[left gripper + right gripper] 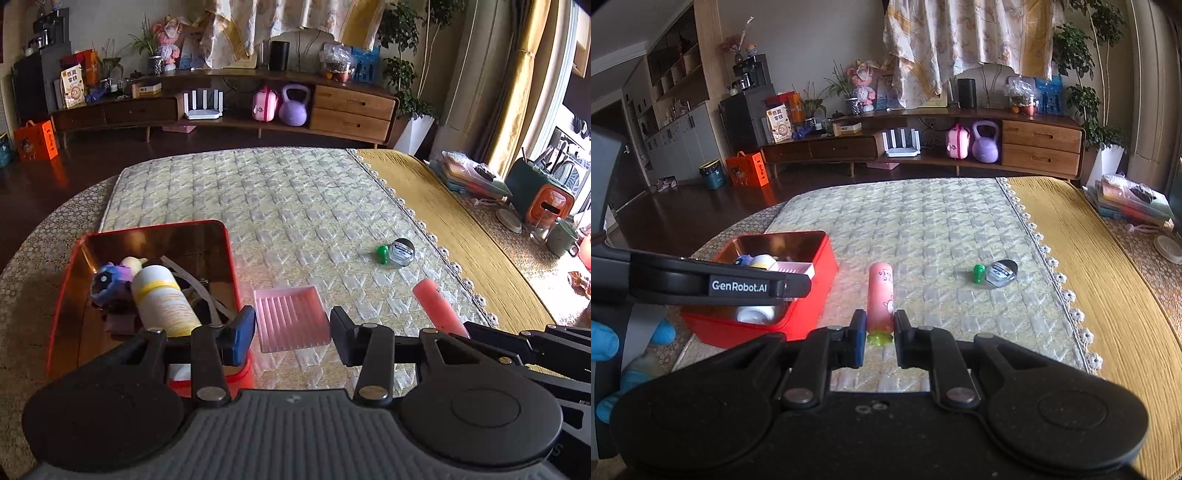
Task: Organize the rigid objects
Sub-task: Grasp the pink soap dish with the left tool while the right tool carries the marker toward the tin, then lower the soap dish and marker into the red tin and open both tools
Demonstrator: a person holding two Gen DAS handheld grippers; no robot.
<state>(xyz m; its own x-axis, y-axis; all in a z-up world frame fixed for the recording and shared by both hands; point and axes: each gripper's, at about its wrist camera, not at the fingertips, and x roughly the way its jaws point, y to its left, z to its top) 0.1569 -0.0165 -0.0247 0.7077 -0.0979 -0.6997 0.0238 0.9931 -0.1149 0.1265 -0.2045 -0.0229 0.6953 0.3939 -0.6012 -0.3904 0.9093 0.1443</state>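
**Pink Tray and Pink Tube Held Over the Quilted Mat**

Quilted cream matting (295,206) covers the bench, with a yellow cloth (1089,258) at its 3 o'clock side. At 9 o'clock sits a red tin box (229,258) holding a white bottle (162,299) and a blue-purple toy (109,284). The left claw (292,332) grips a ribbed pink tray (291,317) between its pads, just beside the box's right wall. The right claw (880,334) is closed on a pink tube (881,291) near its green cap (880,339). Toward 2 o'clock a small green piece (977,274) lies touching a small round clear jar (999,272) on the mat.
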